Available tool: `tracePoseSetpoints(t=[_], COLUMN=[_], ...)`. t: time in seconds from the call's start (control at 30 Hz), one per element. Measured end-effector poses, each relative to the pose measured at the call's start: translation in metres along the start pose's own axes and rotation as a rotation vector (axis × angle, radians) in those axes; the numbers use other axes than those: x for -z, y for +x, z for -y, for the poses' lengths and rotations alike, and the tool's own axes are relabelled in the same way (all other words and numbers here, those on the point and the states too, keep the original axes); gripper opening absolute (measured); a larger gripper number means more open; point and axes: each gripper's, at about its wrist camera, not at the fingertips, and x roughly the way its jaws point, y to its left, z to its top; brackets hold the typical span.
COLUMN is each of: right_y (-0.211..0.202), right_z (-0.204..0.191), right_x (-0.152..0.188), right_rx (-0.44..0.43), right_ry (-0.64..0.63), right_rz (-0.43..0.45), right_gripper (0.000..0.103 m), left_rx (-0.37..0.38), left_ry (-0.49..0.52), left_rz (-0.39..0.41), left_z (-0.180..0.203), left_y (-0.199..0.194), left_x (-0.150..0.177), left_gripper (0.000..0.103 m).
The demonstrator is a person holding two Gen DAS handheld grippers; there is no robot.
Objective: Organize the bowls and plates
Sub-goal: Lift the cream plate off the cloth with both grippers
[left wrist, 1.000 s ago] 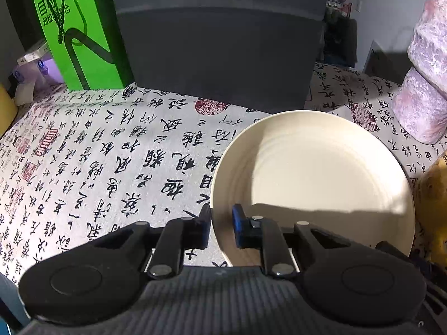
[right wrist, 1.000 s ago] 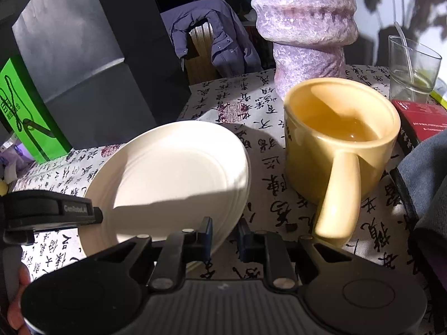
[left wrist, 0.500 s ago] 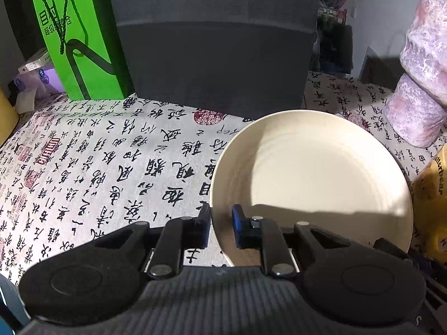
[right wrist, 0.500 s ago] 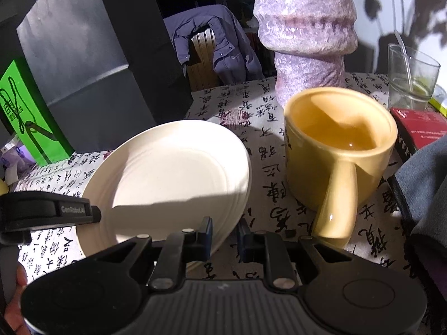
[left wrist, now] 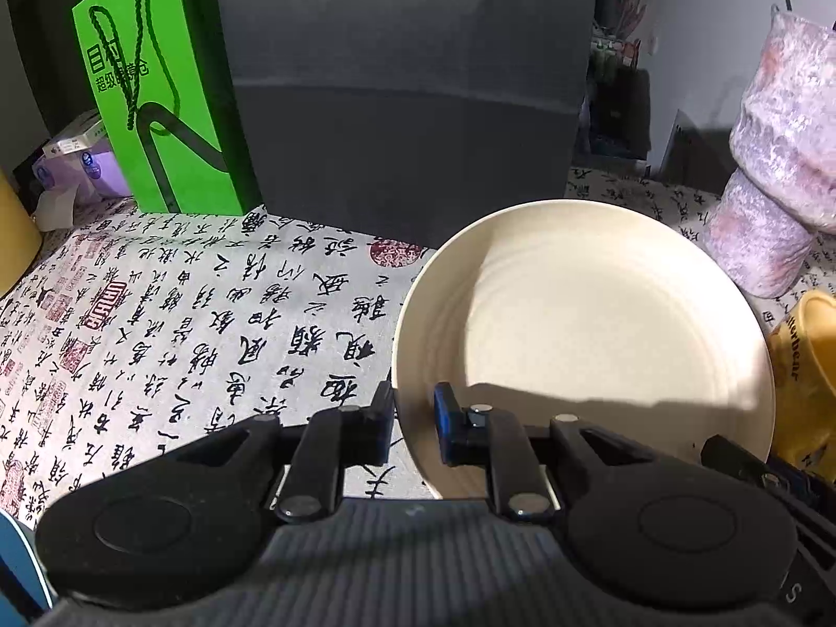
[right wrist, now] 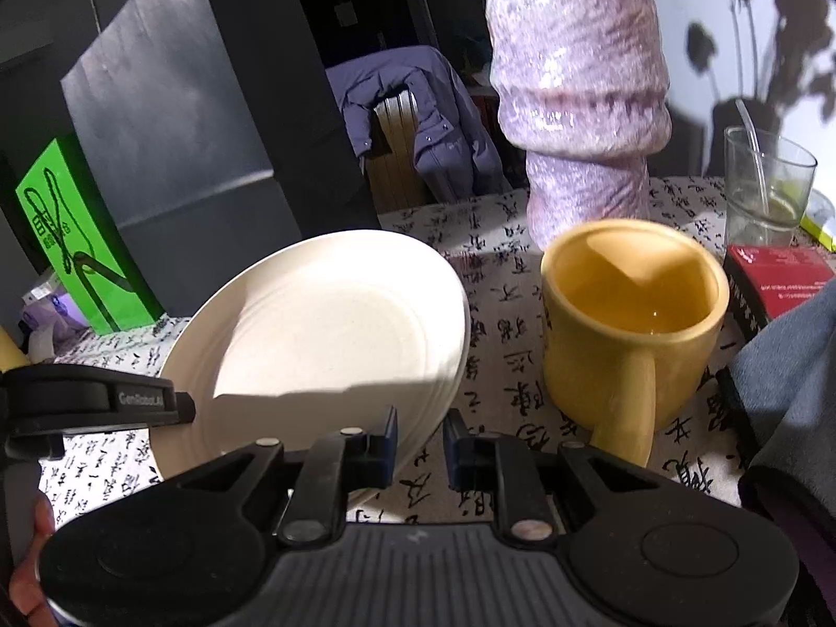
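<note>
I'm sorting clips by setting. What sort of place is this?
Probably a lived-in home: a table under a calligraphy-print cloth, a purple vase, and a jacket draped over a radiator.

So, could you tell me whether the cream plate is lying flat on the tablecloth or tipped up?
Tipped up: the plate slants, both grippers gripping its rim.

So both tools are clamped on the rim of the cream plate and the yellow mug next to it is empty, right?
Not quite. The yellow mug holds liquid, as the right wrist view shows. The rest stands: the left tool and right tool both clamp the cream plate's rim.
</note>
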Motion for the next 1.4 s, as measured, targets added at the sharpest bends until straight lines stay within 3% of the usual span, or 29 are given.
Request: tracePoseSetpoints(t=[0.6, 1.4], right_y=[-0.036, -0.118], right_z=[-0.001, -0.026], right_x=[-0.004, 0.017], right_rx=[0.013, 0.033], right_ry=[0.023, 0.015], right_rz=[0.050, 0.098], right_gripper=[0.018, 0.018], left_rx=[0.065, 0.124], left_ry=[0.024, 0.013], left_rz=[0.066, 0.107], left_z=[-0.002, -0.034], left_y=[-0.048, -0.120], left_x=[-0.005, 0.029], left_gripper=[0.015, 0.015])
